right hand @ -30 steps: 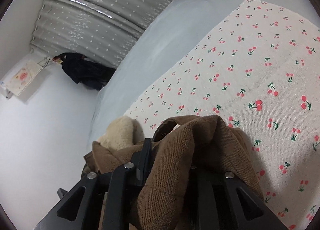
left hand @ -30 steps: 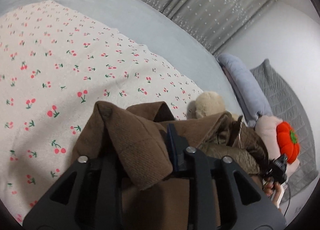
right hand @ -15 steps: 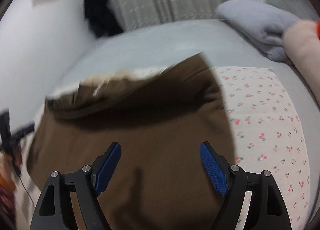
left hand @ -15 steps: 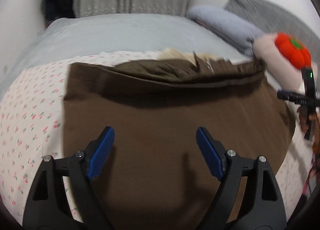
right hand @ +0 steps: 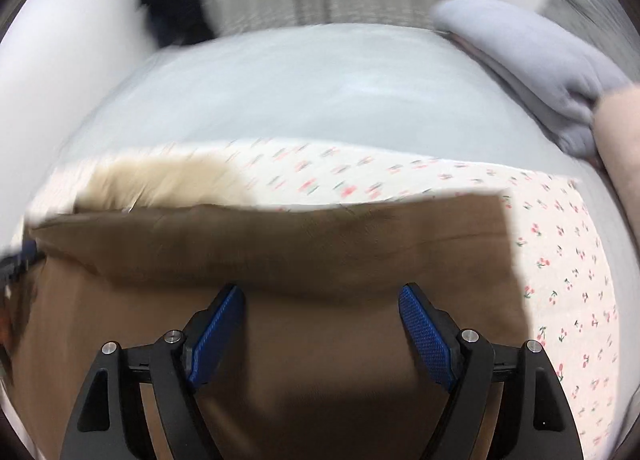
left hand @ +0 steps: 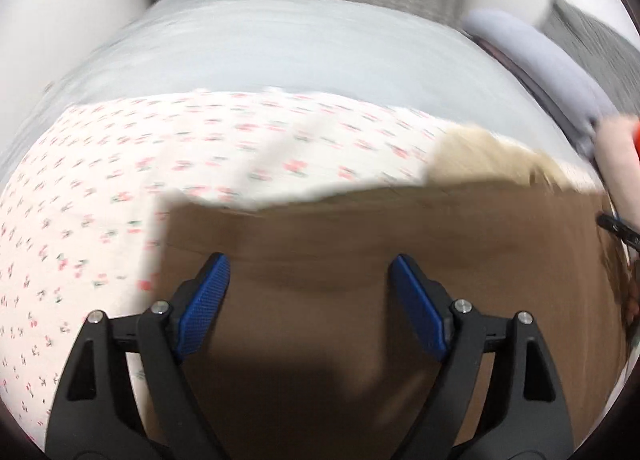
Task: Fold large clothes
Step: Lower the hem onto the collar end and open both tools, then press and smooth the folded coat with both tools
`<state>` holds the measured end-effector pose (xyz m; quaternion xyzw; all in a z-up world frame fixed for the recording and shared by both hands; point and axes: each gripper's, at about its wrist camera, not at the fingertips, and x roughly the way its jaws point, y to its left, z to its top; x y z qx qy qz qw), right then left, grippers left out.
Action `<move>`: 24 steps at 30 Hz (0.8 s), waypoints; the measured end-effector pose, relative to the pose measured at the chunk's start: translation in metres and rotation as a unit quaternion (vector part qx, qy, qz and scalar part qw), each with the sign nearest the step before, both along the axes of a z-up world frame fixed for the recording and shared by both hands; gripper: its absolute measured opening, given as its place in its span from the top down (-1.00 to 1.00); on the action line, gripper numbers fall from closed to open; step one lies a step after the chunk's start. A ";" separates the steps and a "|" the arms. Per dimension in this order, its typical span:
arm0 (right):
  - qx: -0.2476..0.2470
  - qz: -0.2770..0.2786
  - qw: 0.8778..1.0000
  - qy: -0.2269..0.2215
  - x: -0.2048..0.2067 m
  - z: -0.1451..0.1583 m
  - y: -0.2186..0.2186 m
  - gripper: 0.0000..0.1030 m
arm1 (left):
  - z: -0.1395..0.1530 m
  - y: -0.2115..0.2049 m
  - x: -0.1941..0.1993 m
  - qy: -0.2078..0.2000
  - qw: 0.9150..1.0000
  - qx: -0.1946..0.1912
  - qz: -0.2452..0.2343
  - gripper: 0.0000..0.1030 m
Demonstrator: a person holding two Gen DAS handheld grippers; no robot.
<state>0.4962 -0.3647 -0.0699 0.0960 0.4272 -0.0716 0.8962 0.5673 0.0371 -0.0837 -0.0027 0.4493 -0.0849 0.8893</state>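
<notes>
left claw [left hand: 308,296]: spread, nothing between the pads, just opened off the coat.
right claw [right hand: 322,330]: spread too, empty, just opened.
coat [left hand: 360,300]: brown, flat on the cherry-print sheet [left hand: 100,187] directly beneath and ahead of both claws, top layer folded over.
fur trim [right hand: 160,179]: sticks out beyond the far fold edge.
risk: thick released layer may spring back; trim could bunch the next fold.

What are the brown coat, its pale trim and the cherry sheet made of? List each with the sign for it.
Brown coat: looks like thick matte woven cloth, perhaps wool or cotton twill; no shine, soft rounded fold.
Pale trim: fluffy cream pile, likely faux fur or fleece; blur hides detail.
Cherry sheet: thin matte printed fabric, probably cotton; lies flat.
</notes>
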 end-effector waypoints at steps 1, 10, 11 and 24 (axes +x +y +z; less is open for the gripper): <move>0.007 -0.019 1.000 -0.005 0.000 0.001 -0.010 -0.61 | 0.000 0.011 0.003 -0.004 0.999 0.016 0.027 -0.64; 0.004 -0.004 1.000 -0.025 -0.047 0.021 -0.013 -0.61 | 0.028 0.027 -0.048 -0.035 0.999 -0.024 0.014 -0.64; 0.002 0.009 1.000 -0.025 -0.051 0.020 -0.005 -0.61 | 0.032 0.021 -0.057 -0.044 0.999 -0.029 0.002 -0.64; 0.006 0.002 1.000 -0.009 -0.121 -0.020 -0.038 -0.61 | -0.012 0.035 -0.125 -0.037 0.999 -0.033 -0.008 -0.64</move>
